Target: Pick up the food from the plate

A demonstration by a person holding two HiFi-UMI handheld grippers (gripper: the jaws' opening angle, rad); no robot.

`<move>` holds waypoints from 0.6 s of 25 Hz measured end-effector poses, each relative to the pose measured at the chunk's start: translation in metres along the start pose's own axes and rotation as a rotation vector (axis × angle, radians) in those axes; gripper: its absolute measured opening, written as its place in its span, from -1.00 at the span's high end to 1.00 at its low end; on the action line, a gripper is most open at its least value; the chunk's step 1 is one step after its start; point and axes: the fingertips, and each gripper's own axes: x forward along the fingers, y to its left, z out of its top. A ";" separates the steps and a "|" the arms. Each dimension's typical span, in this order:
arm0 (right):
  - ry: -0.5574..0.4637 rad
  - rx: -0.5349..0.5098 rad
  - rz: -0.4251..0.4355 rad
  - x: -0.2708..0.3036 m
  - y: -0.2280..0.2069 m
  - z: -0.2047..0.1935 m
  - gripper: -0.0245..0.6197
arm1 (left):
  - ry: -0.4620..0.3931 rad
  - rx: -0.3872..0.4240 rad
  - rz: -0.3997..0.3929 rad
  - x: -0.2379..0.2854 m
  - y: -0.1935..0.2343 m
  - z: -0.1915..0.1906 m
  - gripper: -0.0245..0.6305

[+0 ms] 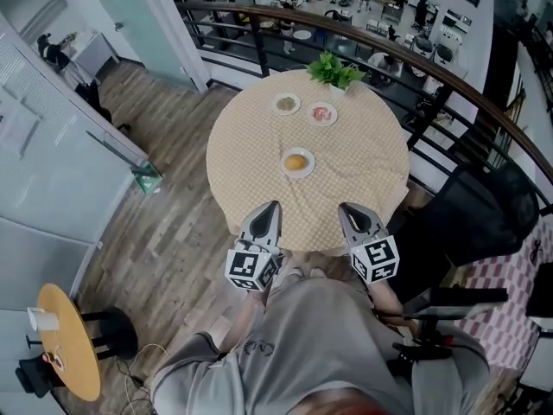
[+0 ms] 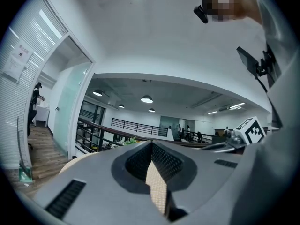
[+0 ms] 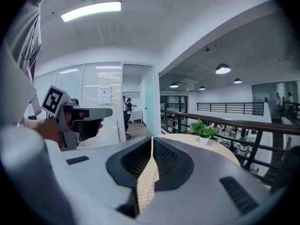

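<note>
"Orange food (image 1: 295,162) was seen on the nearest plate (image 1: 310,164) — ahead of the left gripper (image 1: 273,205) and right gripper (image 1: 344,207), roughly between them."

"Agreed. Both were held at the table's (image 1: 246,150) near edge, jaws pressed together, nothing gripped — the left was judged slightly nearer."
</note>
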 end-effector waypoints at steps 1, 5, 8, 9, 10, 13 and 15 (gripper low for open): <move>-0.001 0.003 -0.006 0.000 -0.001 -0.001 0.86 | -0.009 0.005 0.033 0.000 0.006 0.001 0.89; 0.002 0.010 -0.012 -0.003 -0.002 -0.001 0.86 | -0.050 0.079 0.136 -0.002 0.019 0.013 -0.24; 0.006 0.021 -0.023 -0.007 -0.006 -0.002 0.86 | -0.059 0.101 0.136 0.000 0.019 0.019 -0.25; 0.010 0.026 -0.028 -0.009 -0.008 -0.004 0.86 | -0.056 0.099 0.128 0.002 0.019 0.019 -0.25; 0.014 0.031 -0.032 -0.010 -0.010 -0.006 0.86 | -0.049 0.097 0.120 0.004 0.019 0.017 -0.25; 0.029 0.036 -0.041 -0.012 -0.013 -0.011 0.86 | -0.023 0.101 0.101 0.008 0.020 0.013 -0.25; 0.031 0.037 -0.042 -0.012 -0.013 -0.012 0.86 | -0.007 0.113 0.094 0.011 0.022 0.010 -0.25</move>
